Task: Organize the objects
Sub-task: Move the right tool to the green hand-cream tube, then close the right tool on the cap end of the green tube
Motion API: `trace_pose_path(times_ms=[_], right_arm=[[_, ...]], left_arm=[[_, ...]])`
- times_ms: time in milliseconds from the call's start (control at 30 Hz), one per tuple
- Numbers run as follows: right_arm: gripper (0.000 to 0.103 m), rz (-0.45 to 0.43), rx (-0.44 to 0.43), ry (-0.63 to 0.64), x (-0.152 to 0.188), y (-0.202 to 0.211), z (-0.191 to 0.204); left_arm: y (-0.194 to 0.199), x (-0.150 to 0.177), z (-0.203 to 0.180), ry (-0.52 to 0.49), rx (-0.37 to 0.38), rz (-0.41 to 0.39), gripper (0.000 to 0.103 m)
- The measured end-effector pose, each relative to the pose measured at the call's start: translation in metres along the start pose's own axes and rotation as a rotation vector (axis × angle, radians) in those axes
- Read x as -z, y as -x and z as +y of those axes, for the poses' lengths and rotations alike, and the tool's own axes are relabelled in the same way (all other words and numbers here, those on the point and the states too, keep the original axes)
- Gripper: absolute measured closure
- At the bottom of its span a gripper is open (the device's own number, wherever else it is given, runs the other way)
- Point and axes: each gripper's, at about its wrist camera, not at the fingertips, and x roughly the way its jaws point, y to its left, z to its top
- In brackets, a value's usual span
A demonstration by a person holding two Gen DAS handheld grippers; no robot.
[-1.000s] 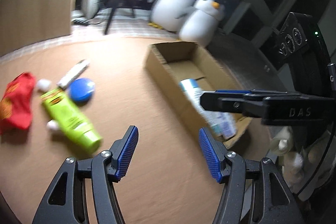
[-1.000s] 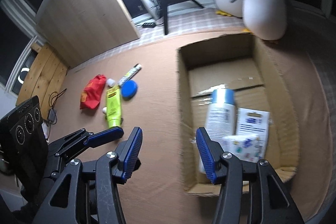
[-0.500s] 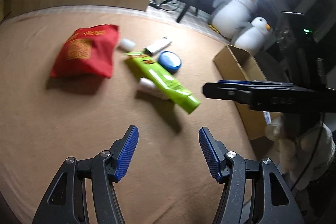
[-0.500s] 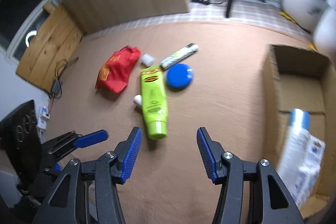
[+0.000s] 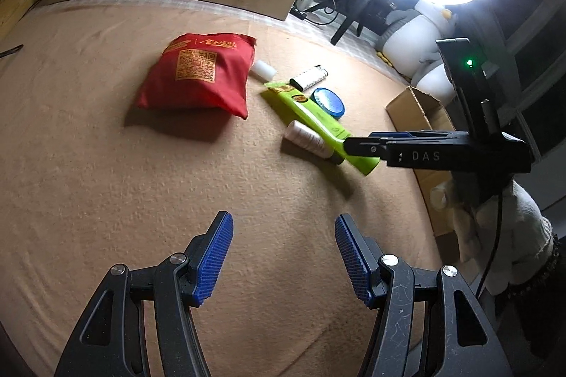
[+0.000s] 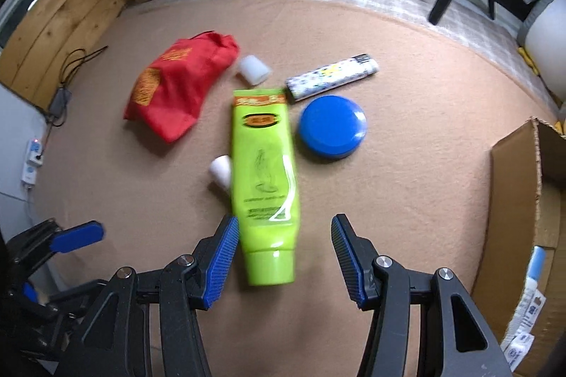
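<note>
Between the spread jaws of the right gripper (image 6: 284,251), nearer the left jaw, the capped end of a green tube (image 6: 263,172) is seen; nothing is clamped. The tube lies flat on the tan carpet (image 6: 406,186), its crimped end pointing away from the jaws. It is bright lime green, with an orange band at the far end, an oval label and pale line drawing on its body.

Ahead of the jaws, beyond the tube, one blue round tin (image 6: 332,126) is seen to the right, one patterned lighter (image 6: 332,76) further on, and one red pouch (image 6: 177,92) with gold print to the left. Two small white cylinders are counted: one (image 6: 253,68) past the tube's far end, one (image 6: 221,170) against its left side. To the far right of the jaws one cardboard box (image 6: 516,186) stands open.

The left gripper (image 5: 283,256) is also held with its jaws apart and empty, above bare carpet; the tube lies well ahead of them, to the right.
</note>
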Motion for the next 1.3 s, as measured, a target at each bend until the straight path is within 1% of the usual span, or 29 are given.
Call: trace_pose_path(times_ms=[200,433,533,600,733,800,833,1000,1133,1300], right_arm=[[0.052,0.008,0.056,-0.034,-0.002,-0.005,-0.021],[0.052,-0.034,-0.035,-0.083,-0.005,-0.002,-0.029],[0.053,-0.012,-0.034,-0.081,-0.007,-0.010,-0.025],[0.053,0.017,-0.056,-0.085,-0.005,-0.016,-0.022],[0.056,0.029,-0.080,-0.056,0.002,-0.019,-0.009],[0.060,0.031,-0.095,-0.052,0.007,-0.017,-0.003],[0.063,0.030,-0.100,-0.055,0.009,-0.017,-0.001],[0.067,0.040,-0.114,-0.071,0.024,-0.019,0.009],[0.077,0.039,-0.129,-0.115,0.036,-0.015,0.007],[0.077,0.033,-0.137,-0.155,0.059,-0.008,0.004]], left_arm=[[-0.004,0.001,-0.003,-0.002,0.005,0.008,0.039],[-0.009,0.001,-0.005,-0.003,0.010,0.015,0.039],[-0.008,0.001,-0.005,-0.006,0.012,0.014,0.039],[-0.007,0.002,-0.004,-0.003,0.012,0.012,0.039],[-0.007,0.002,0.000,0.010,0.011,0.013,0.039],[-0.007,0.001,0.001,0.010,0.016,0.015,0.039],[-0.007,0.001,0.000,0.008,0.019,0.016,0.039],[-0.009,0.001,-0.004,-0.006,0.031,0.023,0.039],[-0.012,0.001,-0.009,-0.020,0.042,0.031,0.039],[-0.017,0.002,-0.017,-0.043,0.053,0.046,0.039]])
